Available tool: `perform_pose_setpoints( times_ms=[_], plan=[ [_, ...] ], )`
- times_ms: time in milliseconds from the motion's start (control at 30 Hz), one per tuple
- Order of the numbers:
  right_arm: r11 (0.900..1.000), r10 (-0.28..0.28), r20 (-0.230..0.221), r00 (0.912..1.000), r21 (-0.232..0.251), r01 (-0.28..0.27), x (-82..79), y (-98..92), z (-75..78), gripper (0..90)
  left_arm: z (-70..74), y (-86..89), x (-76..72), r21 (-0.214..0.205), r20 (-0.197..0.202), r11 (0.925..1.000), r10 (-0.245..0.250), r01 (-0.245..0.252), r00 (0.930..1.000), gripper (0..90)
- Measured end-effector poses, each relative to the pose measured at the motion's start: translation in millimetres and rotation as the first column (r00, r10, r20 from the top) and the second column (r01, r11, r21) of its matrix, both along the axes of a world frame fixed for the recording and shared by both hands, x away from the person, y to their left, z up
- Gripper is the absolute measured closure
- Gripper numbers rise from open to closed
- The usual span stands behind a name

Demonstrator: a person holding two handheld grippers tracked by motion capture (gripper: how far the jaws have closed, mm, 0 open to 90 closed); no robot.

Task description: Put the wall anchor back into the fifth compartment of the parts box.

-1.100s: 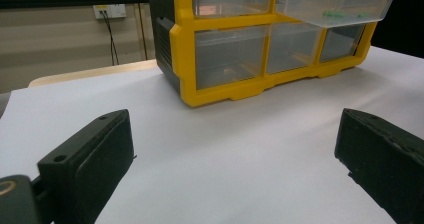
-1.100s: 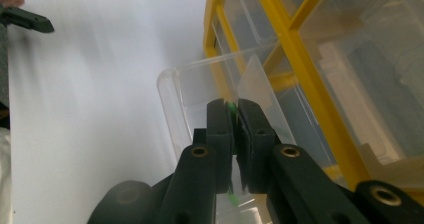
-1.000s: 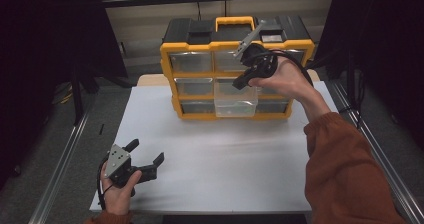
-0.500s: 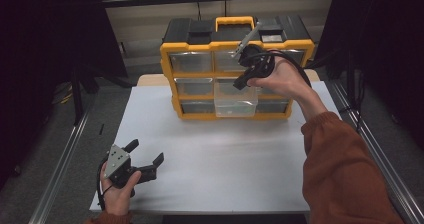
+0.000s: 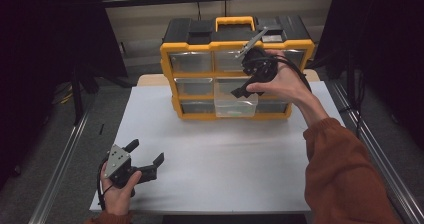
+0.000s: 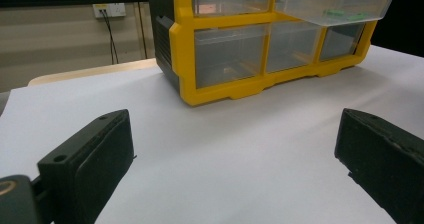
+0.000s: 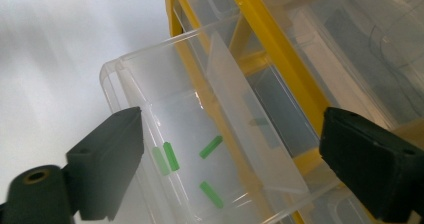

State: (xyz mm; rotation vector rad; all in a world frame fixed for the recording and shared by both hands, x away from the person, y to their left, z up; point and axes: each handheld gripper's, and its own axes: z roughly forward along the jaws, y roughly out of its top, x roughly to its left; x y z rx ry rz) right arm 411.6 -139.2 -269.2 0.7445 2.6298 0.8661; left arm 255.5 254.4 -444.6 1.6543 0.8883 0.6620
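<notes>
Risk: right tool (image 5: 239, 90), jaws just spread and empty over the pulled-out drawer (image 5: 235, 105), could knock green pieces (image 7: 211, 147) about if lowered carelessly.

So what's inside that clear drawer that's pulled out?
The open drawer holds a few small green sticks on its floor. A clear divider blurs whatever lies behind it.
</notes>
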Motion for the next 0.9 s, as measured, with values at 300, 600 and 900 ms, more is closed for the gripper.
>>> perform_pose_setpoints(
  times_ms=[300, 600, 900],
  plan=[
    [0.9989, 0.029, 0.014, 0.9995, 0.037, -0.029, -10.2, -2.3, -4.4, 8.7, 0.0, 0.1, -0.2, 0.001, -0.001, 1.0000, 0.004, -0.004, 1.0000, 2.4],
    [0.9926, 0.019, 0.040, 0.9990, 0.119, -0.024, -23.4, -14.0, -11.0, 6.1, 0.0, 0.4, 0.0, 0.005, 0.001, 1.0000, 0.002, -0.002, 1.0000, 2.4],
    [0.9701, -0.076, 0.083, 0.9937, 0.236, 0.054, -39.8, -31.6, -16.8, 3.9, -0.1, -0.1, 0.4, 0.001, 0.000, 1.0000, 0.002, -0.002, 1.0000, 2.4]
  ],
)
